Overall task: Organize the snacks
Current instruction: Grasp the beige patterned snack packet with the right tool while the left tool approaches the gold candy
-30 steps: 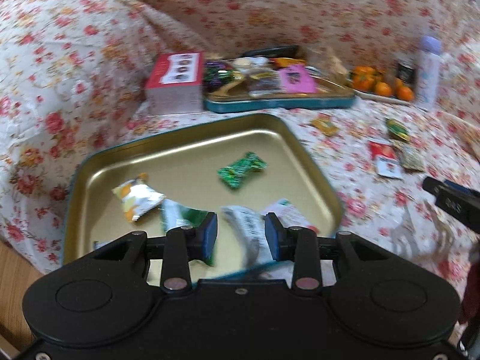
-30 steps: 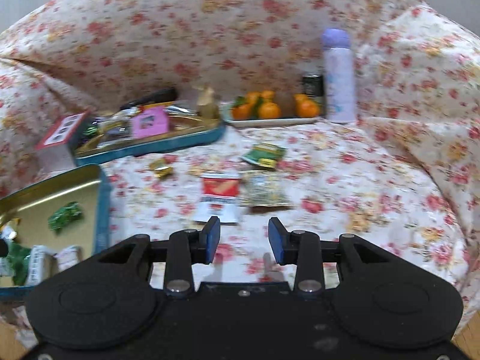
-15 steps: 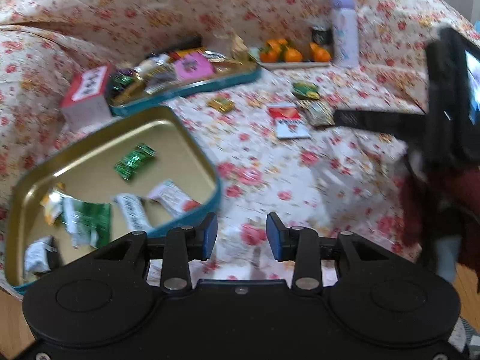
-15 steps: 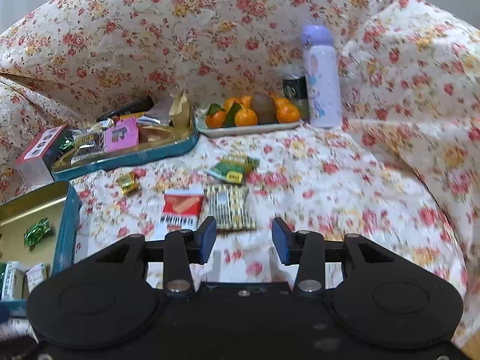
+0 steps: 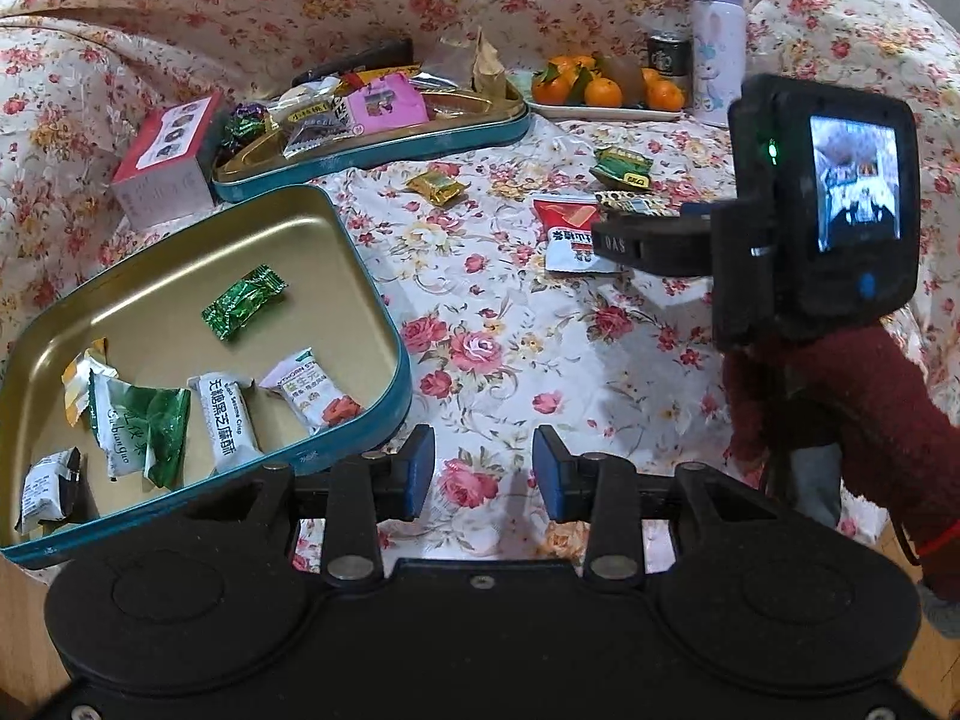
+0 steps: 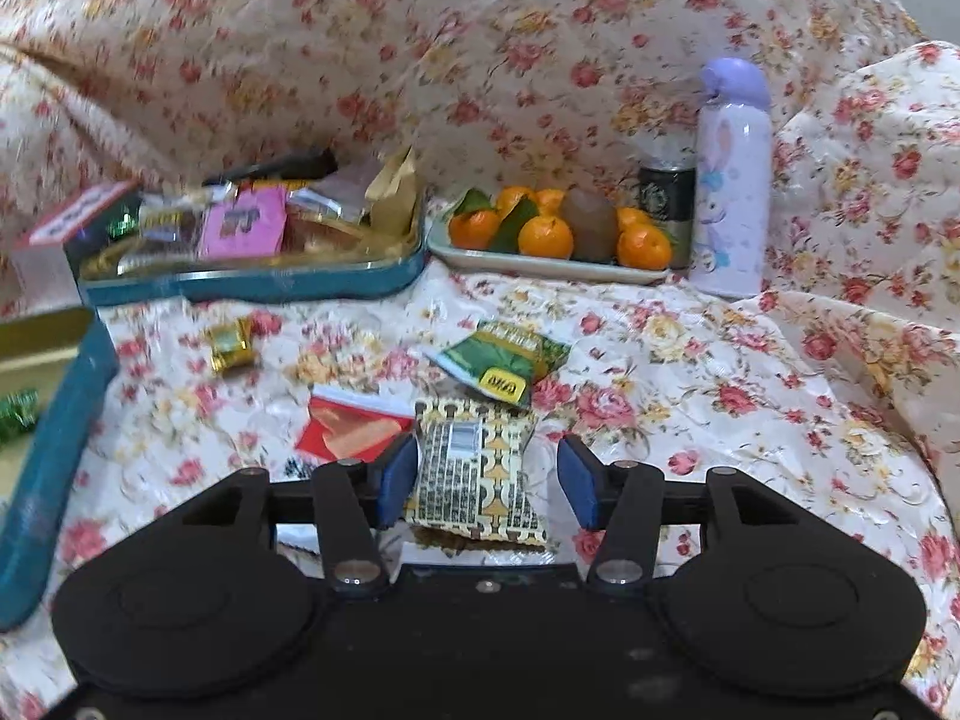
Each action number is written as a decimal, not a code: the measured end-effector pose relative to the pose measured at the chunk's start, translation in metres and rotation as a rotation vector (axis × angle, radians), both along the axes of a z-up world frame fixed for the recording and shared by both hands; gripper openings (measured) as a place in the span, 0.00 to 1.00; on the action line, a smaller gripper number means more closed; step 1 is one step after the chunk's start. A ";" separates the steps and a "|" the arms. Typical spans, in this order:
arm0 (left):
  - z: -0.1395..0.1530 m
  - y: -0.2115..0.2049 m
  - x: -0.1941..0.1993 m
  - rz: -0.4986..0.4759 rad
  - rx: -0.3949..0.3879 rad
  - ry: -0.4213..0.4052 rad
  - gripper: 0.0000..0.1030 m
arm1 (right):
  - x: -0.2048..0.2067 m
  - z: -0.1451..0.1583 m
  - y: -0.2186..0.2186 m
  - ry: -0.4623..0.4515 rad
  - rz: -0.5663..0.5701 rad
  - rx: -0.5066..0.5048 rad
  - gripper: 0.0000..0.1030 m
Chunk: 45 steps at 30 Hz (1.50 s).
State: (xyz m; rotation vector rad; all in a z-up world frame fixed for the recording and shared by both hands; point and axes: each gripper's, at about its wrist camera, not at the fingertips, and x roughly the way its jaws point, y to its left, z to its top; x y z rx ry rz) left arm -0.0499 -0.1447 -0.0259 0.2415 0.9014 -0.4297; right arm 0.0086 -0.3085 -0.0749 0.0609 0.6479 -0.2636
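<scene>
Jaws of the right gripper, just widening, straddle the patterned packet unclamped, while the left gripper at four o'clock of the teal tin gapes empty.

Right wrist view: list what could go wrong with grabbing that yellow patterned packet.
The right gripper, jaws just opened, straddles the yellow patterned foil packet without pressing it. Risks:
1. The red and white packet lies against the left finger; closing might pinch it too.
2. The flat packet could slip out on the glossy floral cloth.
</scene>
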 end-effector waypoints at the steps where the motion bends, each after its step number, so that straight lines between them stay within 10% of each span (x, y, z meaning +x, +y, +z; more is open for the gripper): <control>1: 0.000 -0.002 0.002 0.003 0.003 0.003 0.45 | 0.000 -0.002 -0.002 0.003 0.001 0.003 0.52; 45: 0.005 -0.061 0.189 0.306 -0.049 0.126 0.45 | -0.006 -0.006 -0.058 -0.056 -0.002 0.137 0.40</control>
